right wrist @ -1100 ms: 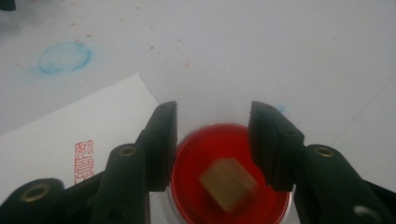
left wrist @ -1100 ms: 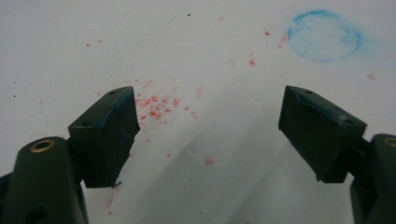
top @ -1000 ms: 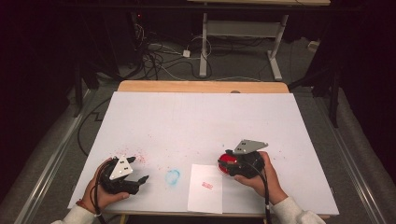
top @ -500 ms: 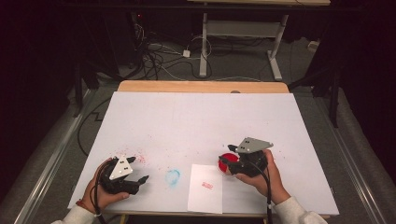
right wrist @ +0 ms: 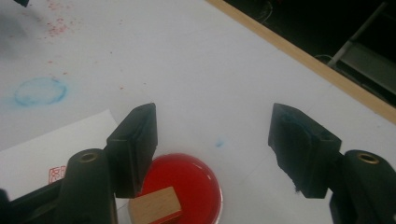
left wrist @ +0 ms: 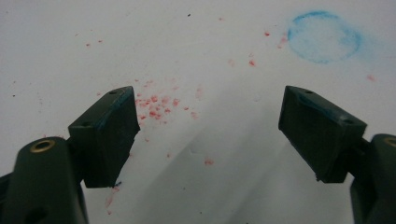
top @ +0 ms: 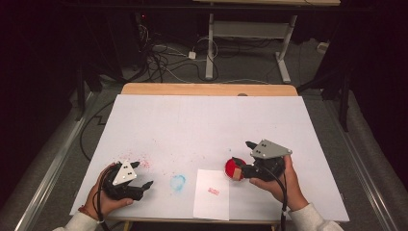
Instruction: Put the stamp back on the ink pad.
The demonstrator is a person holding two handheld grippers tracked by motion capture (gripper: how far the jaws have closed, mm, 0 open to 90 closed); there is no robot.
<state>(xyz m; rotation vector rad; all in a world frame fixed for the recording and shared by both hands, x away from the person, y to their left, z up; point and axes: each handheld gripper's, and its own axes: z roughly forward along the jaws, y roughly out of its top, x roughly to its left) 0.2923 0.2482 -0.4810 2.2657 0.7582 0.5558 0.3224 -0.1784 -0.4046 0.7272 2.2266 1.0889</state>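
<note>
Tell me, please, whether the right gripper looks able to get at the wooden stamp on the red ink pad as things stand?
Probably yes. The right gripper hovers just above the wooden stamp lying on the red ink pad, its jaws spread wide. Nothing lies between them, though the stamp sits toward one jaw, so a small shift seems needed.

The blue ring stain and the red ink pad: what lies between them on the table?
In the high view, the white paper sheet with its small red stamp mark lies between the blue ring stain and the red ink pad.

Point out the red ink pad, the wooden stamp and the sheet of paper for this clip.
red ink pad [right wrist: 194, 179]: right gripper view, on its red surface.
wooden stamp [right wrist: 155, 209]: right gripper view, on the block's top face.
sheet of paper [top: 211, 207]: high view, on the bare white part below the red print.
</note>
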